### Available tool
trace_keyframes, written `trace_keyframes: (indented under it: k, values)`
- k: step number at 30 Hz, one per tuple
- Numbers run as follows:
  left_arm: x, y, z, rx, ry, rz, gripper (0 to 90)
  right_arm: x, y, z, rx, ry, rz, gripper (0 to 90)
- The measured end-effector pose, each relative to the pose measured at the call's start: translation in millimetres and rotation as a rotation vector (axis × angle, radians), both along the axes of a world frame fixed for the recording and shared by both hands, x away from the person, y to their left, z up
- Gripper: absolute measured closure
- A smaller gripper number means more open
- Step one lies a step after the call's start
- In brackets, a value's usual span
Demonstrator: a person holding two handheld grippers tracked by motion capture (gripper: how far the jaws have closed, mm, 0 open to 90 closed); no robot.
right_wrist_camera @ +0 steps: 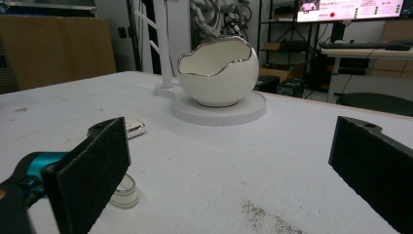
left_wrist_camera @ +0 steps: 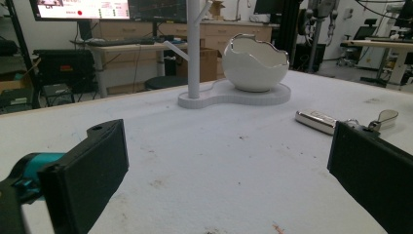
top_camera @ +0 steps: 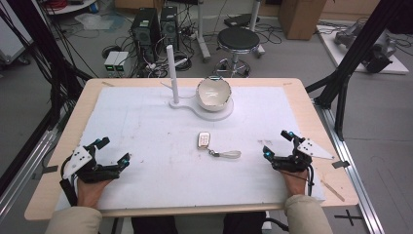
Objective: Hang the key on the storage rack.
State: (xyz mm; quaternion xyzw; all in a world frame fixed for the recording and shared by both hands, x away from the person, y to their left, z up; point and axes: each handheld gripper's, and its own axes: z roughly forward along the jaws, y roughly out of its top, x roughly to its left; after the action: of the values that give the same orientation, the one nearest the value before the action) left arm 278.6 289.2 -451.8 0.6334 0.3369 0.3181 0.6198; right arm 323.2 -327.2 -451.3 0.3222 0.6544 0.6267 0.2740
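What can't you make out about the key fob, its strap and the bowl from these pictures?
- Key fob: high view too small to read its buttons; in the right gripper view the near jaw covers most of it.
- Strap loop: the left gripper view's jaw hides part.
- Egg-shaped bowl: its bottom stays hidden behind the front wall.

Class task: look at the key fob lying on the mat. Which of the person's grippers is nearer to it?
Right. The right gripper sits just right of the key fob and its strap loop; the left gripper is farther off to the fob's left. Both are open.
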Motion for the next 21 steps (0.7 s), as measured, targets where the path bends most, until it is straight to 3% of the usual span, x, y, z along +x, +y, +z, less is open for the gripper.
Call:
trace_keyframes:
  k: [21]
  values:
    - [-1.9,-0.5,-0.4,0.0,-0.015,0.018,1.8,0.2,0.3,0.3,-0.007,-0.004,0.004,0.5]
